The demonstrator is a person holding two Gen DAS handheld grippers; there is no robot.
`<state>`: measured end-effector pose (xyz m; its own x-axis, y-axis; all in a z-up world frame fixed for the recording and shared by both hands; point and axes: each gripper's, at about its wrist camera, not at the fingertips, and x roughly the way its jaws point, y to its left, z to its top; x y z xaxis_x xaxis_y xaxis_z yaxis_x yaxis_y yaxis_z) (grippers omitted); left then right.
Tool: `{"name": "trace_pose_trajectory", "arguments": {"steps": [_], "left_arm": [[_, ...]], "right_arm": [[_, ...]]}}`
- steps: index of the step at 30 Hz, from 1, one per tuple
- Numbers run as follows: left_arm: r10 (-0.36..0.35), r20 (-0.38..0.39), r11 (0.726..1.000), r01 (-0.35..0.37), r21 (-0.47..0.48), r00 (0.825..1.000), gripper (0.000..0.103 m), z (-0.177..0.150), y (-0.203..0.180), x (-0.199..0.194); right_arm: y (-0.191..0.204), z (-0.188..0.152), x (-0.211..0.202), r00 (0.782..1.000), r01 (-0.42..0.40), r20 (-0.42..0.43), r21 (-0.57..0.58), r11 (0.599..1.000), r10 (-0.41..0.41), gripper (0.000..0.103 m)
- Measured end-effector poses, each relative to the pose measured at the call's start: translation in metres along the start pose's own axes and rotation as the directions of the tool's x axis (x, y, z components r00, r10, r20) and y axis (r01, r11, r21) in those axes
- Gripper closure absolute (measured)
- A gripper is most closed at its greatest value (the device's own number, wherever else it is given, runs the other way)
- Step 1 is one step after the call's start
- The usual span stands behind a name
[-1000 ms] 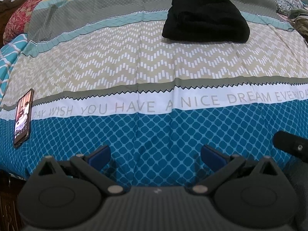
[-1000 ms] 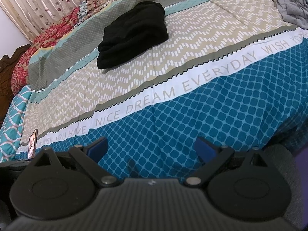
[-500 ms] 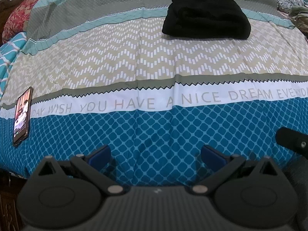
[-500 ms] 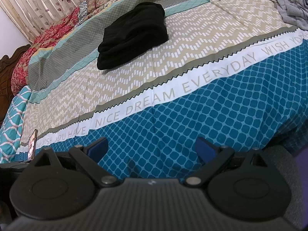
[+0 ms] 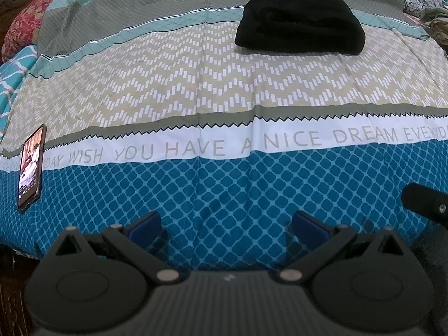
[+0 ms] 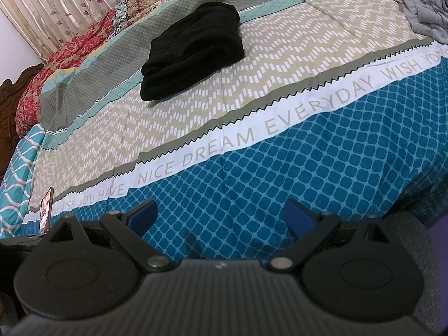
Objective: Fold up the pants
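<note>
The black pants (image 5: 301, 14) are lying as a folded, rounded bundle on the far half of the bed, sitting across the grey-green and teal bands of the bedspread (image 5: 224, 89) with their near edge reaching onto the beige zigzag band. In the left wrist view the bundle's long axis is running roughly left to right, along the stripes; in the right wrist view (image 6: 193, 50) it is slanting from lower left to upper right, and stacked fold layers are showing along the lower-left end. The left gripper (image 5: 225, 225) is hovering over the blue diamond band at the near edge of the bed, its blue fingers (image 5: 145, 225) spread wide and holding nothing. The right gripper (image 6: 221, 214) is hanging over the same band, its fingers (image 6: 298, 215) likewise wide apart and empty. Both are well apart from the pants, with only bare bedspread lying between. A phone (image 5: 30, 165) with its screen lit is resting flat near the left edge of the bed, well apart from the bundle. A red floral blanket (image 6: 64, 64) is bunched at the head end beneath a leaf-print curtain (image 6: 61, 8), and grey clothes (image 6: 428, 14) are lying heaped at the far right. Compared with a second ago, the left view is sitting slightly closer to the bed, while the pants and phone are staying where they were.
</note>
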<state>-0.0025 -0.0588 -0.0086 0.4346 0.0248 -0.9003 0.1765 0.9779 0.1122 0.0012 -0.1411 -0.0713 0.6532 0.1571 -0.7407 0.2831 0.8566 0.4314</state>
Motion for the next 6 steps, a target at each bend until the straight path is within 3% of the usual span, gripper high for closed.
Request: {"name": "trace_pose_trajectory", "arguments": {"steps": [6], "left_arm": [[-0.039,0.027,0.999,0.038,0.016,0.999,0.0,-0.0004,-0.0028,-0.0039]], "right_arm": [[0.0001,0.0003,-0.0003,1.0,-0.001,0.002,-0.004,1.0,0.001,0.005]]}}
